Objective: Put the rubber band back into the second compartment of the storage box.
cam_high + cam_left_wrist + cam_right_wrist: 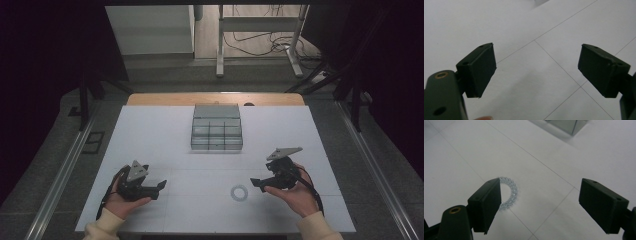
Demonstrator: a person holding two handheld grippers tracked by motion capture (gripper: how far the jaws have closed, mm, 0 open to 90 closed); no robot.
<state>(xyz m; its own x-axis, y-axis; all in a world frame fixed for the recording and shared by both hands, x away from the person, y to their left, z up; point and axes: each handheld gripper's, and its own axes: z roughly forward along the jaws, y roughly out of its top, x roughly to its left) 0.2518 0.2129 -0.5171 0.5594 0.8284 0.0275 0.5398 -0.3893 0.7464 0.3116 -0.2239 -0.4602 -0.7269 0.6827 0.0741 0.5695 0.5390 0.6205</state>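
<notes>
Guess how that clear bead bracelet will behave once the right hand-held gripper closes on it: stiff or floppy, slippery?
The bead bracelet is a ring of small separate clear beads, so it will probably sag and deform rather than hold its shape. The beads look glossy and round, so they may slip or roll between the flat pads of the open right hand-held gripper. It looks light.

Bare table (165, 145) lies open around the bracelet (239, 192); organizer (217, 128) stands well behind.

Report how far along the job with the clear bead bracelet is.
Nothing looks done: the clear bead bracelet lies loose on the white table, apart from the clear compartment organiser. In hand: the right gripper, open, points at it. The left gripper is open, holding nothing. Gripping and moving remain.
</notes>
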